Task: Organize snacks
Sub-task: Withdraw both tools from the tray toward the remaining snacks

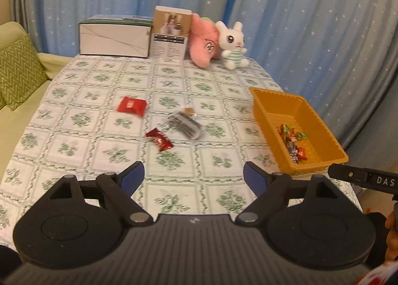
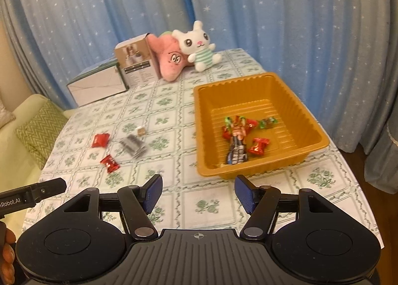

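Observation:
An orange tray stands on the right of the table and holds several wrapped candies. On the cloth to its left lie a flat red packet, a red twisted candy, a grey clear-wrapped packet and a small brown candy. My left gripper is open and empty, above the cloth short of the loose snacks. My right gripper is open and empty, just in front of the tray's near wall.
At the table's far edge stand a white box, a brown carton, a pink plush and a white bunny plush. A green sofa with a cushion lies left. Blue curtains hang behind.

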